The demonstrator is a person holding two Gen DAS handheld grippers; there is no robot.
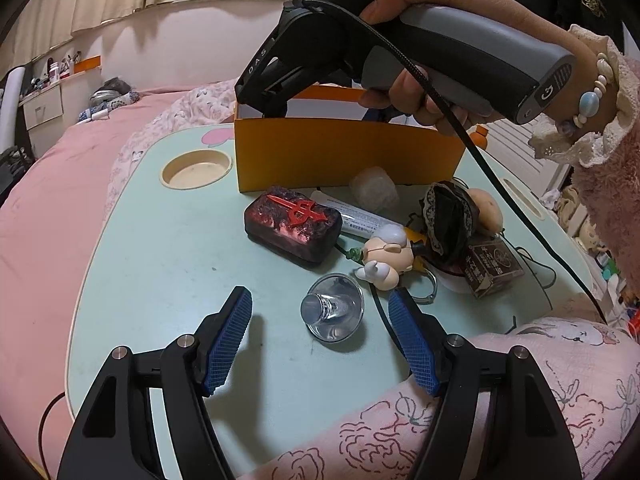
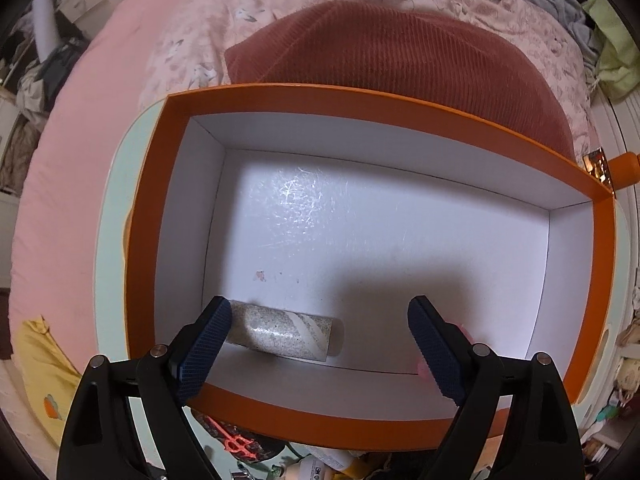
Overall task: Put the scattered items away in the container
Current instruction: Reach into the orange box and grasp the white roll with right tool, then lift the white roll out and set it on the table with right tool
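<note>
The orange box (image 1: 348,156) stands at the back of the pale green lap table (image 1: 160,264). In front of it lie a red and black case (image 1: 294,226), a white tube (image 1: 360,220), a crumpled white lump (image 1: 376,188), a small figurine (image 1: 386,254), a black lace item (image 1: 446,218), a brown box (image 1: 494,266) and a clear glass (image 1: 334,308) on its side. My left gripper (image 1: 320,340) is open, just in front of the glass. My right gripper (image 2: 320,344) is open over the box (image 2: 400,102); a speckled roll (image 2: 280,334) lies on the white floor inside. A pink thing (image 2: 464,330) shows behind the right finger.
A round cup recess (image 1: 196,168) sits in the table's far left corner. A black cable (image 1: 516,208) hangs from the right gripper across the table's right side. Pink bedding (image 1: 52,208) surrounds the table, and a rust cushion (image 2: 400,48) lies behind the box.
</note>
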